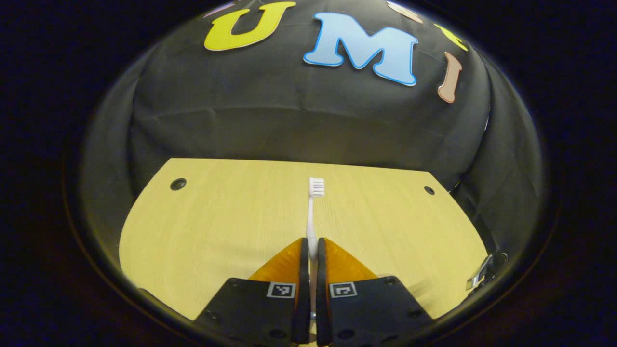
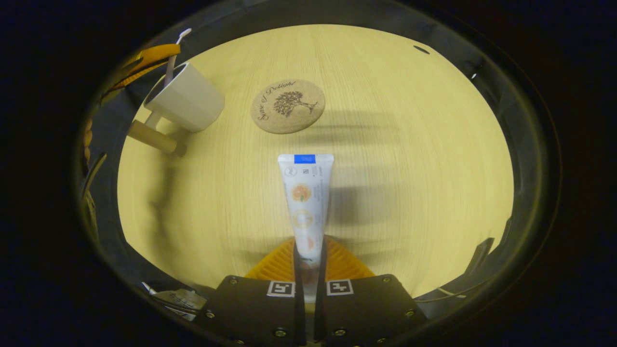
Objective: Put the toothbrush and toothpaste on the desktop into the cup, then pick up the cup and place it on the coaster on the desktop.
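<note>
My left gripper is shut on the white toothbrush, whose bristle head points away from me, above the wooden desktop. My right gripper is shut on the lower end of the white toothpaste tube, held above the desktop. The white cup with a wooden handle stands at the upper left of the right gripper view. Just right of it lies the round cork coaster. The left gripper and the toothbrush show by the cup's far rim; I cannot tell whether the brush is inside.
The desktop has small round holes near its far corners. The black cloth wall closes the far side. A metal clamp sits at the right edge of the desktop.
</note>
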### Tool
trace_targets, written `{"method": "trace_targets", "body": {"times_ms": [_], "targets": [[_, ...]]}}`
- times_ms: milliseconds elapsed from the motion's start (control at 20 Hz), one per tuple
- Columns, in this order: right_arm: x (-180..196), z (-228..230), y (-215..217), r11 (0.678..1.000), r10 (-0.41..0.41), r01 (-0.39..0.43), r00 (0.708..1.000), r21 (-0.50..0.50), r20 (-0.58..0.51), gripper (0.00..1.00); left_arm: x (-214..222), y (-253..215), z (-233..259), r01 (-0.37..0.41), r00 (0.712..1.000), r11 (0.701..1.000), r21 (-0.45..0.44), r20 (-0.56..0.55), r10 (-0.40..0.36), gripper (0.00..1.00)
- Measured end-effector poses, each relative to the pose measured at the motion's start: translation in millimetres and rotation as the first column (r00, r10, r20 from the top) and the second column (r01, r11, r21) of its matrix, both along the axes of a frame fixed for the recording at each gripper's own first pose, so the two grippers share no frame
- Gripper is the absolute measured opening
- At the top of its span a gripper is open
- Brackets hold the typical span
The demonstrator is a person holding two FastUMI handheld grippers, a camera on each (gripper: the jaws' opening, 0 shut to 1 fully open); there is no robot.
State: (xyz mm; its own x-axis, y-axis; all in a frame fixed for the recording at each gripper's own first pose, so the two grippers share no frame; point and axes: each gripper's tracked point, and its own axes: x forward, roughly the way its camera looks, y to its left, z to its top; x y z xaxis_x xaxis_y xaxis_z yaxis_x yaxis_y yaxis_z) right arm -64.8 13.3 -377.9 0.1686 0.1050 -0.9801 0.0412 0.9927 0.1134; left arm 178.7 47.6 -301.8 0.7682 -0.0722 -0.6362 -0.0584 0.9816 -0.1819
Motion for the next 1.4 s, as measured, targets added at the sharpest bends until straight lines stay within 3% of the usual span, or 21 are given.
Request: {"method": "trace_targets", "body": {"times_ms": [300,550,650,700,950,1050,1300,1400], "targets": [[0,1,-1,0.998,-0.05,0.05,0.999,0.025,0.009,0.1,-17,1,-5,0.024,1.0,1.0,0.016,-0.019,-0.024,0.45],[5,12,1,0.996,-0.078,0.077,0.996,0.039,0.033,0.1,-38,5,-4,0.023,0.999,1.0,0.018,-0.026,-0.022,0.46],[15,25,3,0.993,-0.1,0.096,0.993,0.063,0.066,0.09,-47,9,0,0.02,1.0,1.0,0.022,-0.02,-0.019,0.55],[22,31,4,0.992,-0.111,0.105,0.99,0.072,0.082,0.1,-52,10,2,0.019,1.0,1.0,0.022,-0.018,-0.019,0.51],[63,72,11,0.977,-0.176,0.153,0.971,0.146,0.164,0.09,-77,28,10,-0.018,1.0,1.0,0.026,-0.014,0.018,0.51],[82,89,14,0.975,-0.182,0.151,0.962,0.161,0.202,0.09,-93,44,12,-0.039,0.999,0.999,0.034,-0.017,0.04,0.46],[132,125,33,0.963,-0.205,0.144,0.938,0.227,0.278,0.09,-137,91,18,-0.125,0.992,0.991,0.043,-0.028,0.127,0.51],[150,135,45,0.955,-0.222,0.145,0.927,0.257,0.301,0.09,-155,112,23,-0.172,0.985,0.984,0.049,-0.024,0.173,0.46]]}}
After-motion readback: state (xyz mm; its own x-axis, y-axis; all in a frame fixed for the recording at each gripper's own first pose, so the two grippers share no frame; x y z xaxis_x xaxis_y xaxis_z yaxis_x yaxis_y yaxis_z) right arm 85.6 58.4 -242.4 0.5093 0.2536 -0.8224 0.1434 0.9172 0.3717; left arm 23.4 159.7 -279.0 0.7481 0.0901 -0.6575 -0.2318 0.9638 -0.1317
